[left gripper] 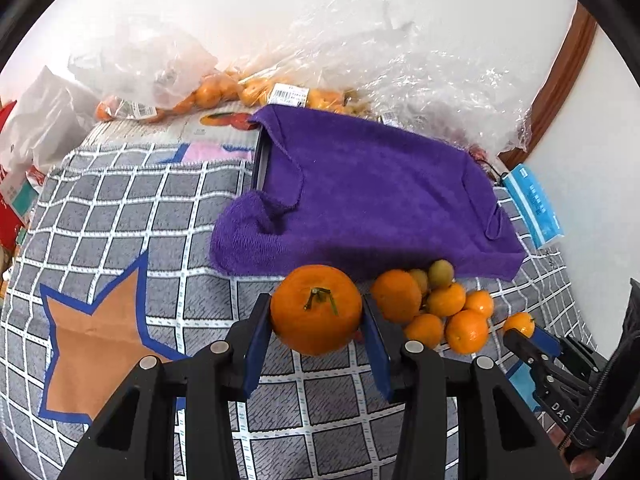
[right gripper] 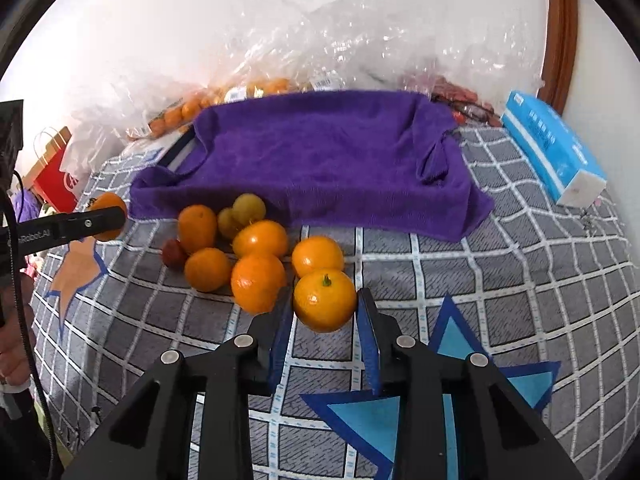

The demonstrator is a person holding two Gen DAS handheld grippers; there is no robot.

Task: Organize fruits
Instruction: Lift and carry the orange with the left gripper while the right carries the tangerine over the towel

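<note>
Left claw (left gripper: 318,326) grips a large orange (left gripper: 316,309) between its blue pads, lifted clear of the checked cloth (left gripper: 120,208) that covers the counter. Right claw (right gripper: 325,320) is clamped on a smaller orange (right gripper: 325,302), at the near edge of the fruit pile.

Largest item: purple towel (right gripper: 320,160), draped over what looks like a tray; only a dark rim shows at its left end. Plastic bags of fruit (left gripper: 208,92) lie behind it against the wall; a blue tissue pack (right gripper: 554,152) sits to the right.

Loose pile (right gripper: 240,244): several oranges, two greenish fruits, one small red one, just in front of the towel.

Step, as judged: both fruits picked, transfer pending. Next move needs a carry over to the towel, then a gentle release so neither fruit rolls off.
</note>
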